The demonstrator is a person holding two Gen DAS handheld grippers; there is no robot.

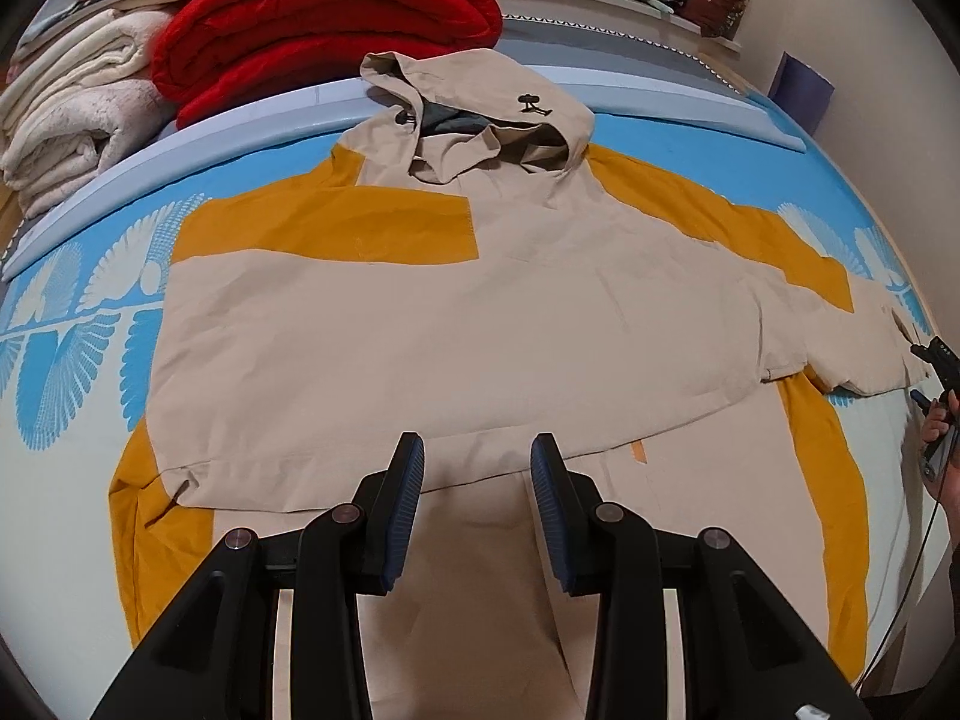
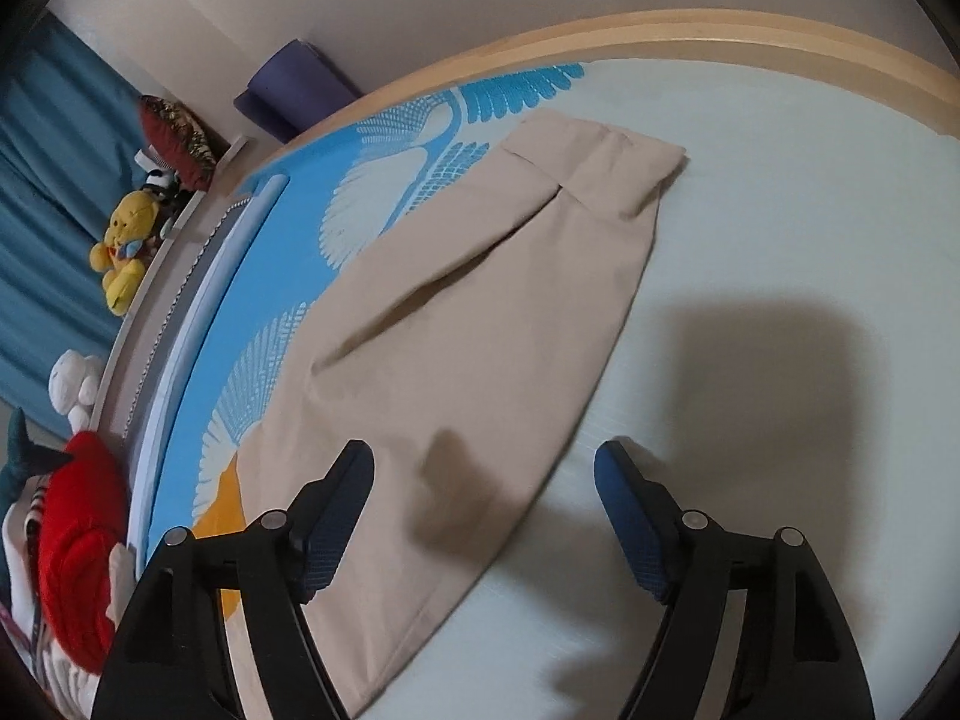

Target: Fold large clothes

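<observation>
A large beige and mustard-yellow hooded jacket (image 1: 456,312) lies spread flat on a bed with a pale sheet printed with blue feather shapes (image 1: 66,348). Its hood (image 1: 480,114) points toward the far side of the bed, and its lower edge is folded up over the body, so that a beige panel with yellow bands at both sides shows near the camera. One beige sleeve (image 2: 480,312) stretches out to the right over the sheet, with its cuff (image 2: 600,168) near the light wooden bed frame (image 2: 720,30). The left hand-held gripper (image 1: 478,450) hovers over the folded lower edge of the jacket; its blue-padded jaws stand partly open and no cloth is between them. The right hand-held gripper (image 2: 485,459) is above the near part of the sleeve; its jaws are wide apart, one finger over the beige cloth and the other over the bare sheet, and it holds nothing. In the left wrist view a hand (image 1: 939,426) with the black body of the other tool shows at the right edge. Beyond the bed lie a folded red blanket (image 1: 324,18), a stack of cream blankets (image 1: 72,120) and a yellow plush toy (image 2: 126,252) on a ledge.
</observation>
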